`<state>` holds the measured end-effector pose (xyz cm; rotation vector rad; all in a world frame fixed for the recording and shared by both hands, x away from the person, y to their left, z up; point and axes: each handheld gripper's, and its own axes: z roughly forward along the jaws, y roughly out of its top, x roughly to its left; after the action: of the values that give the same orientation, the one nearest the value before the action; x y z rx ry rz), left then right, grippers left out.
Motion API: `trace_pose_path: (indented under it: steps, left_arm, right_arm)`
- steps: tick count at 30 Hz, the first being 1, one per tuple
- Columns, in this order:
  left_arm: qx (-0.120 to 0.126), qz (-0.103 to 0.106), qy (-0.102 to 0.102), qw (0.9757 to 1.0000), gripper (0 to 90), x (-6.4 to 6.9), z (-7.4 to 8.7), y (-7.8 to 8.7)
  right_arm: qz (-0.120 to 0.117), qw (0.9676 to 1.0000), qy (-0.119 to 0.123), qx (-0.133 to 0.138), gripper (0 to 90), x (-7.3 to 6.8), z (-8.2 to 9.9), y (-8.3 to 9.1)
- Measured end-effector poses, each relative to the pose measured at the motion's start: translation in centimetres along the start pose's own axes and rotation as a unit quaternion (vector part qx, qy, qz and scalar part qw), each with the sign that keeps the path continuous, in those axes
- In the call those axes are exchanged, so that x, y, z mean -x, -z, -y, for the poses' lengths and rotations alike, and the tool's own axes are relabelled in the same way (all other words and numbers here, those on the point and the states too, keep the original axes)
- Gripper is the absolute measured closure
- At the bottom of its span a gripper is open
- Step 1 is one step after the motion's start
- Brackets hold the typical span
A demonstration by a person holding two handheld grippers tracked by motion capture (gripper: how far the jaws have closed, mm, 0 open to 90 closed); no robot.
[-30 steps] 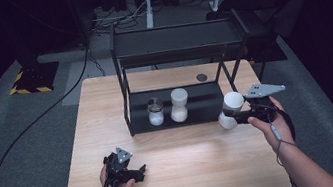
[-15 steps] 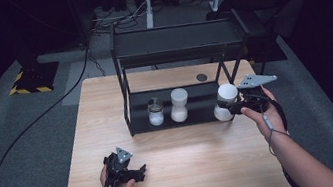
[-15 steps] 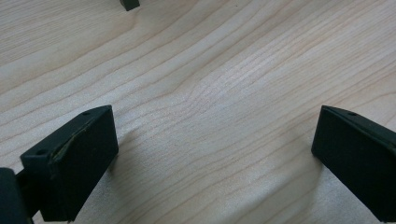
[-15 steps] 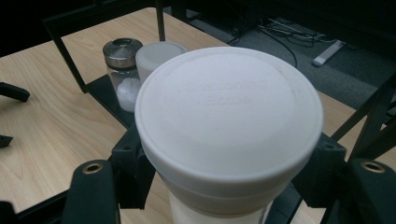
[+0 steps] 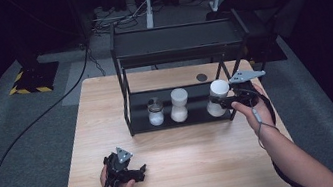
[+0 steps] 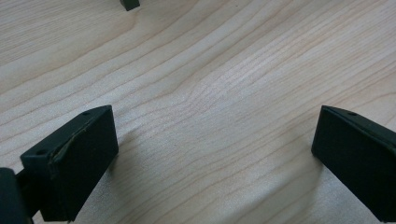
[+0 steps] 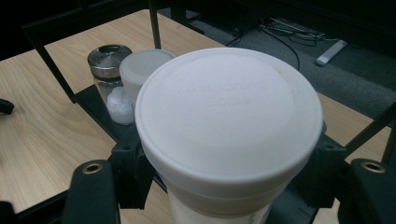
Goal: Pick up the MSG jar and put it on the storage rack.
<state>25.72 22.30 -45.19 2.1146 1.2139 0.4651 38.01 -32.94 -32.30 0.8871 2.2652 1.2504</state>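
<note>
We see both forearms bare, no sleeves. The left gripper [image 5: 139, 171] is black with blocky rectangular jaws and a small grey three-cornered plate on top. The right gripper [image 5: 220, 103] carries a similar grey plate, brass-ringed screw holes, and what looks like a dark trailing cable.

The table [image 5: 107, 113] is topped with pale, matt wood (fine grain is seen). The rack [image 5: 172, 47] is made of black matt metal. A smooth white plastic lid [image 7: 229, 112] is borne by the container, and a shiny metal cap [image 7: 109, 55] by the glass jar [image 7: 114, 98].
</note>
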Motion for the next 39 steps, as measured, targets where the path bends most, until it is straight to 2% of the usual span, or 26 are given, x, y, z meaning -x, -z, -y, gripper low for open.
trace_pose_path:
  steps: [19, 39]
  left_arm:
    - [0.000, -0.001, 0.000, 1.0000, 0.3, 0.0, 0.0, 0.0]
    - [0.000, -0.001, 0.001, 1.0000, 0.3, 0.0, 0.0, 0.0]
  right_arm:
    - [-0.001, 0.9997, -0.010, -0.020, 32.6, 0.5, 0.4, -4.7]
    - [-0.008, 0.9991, -0.013, -0.039, 32.4, 0.0, 0.8, -7.9]
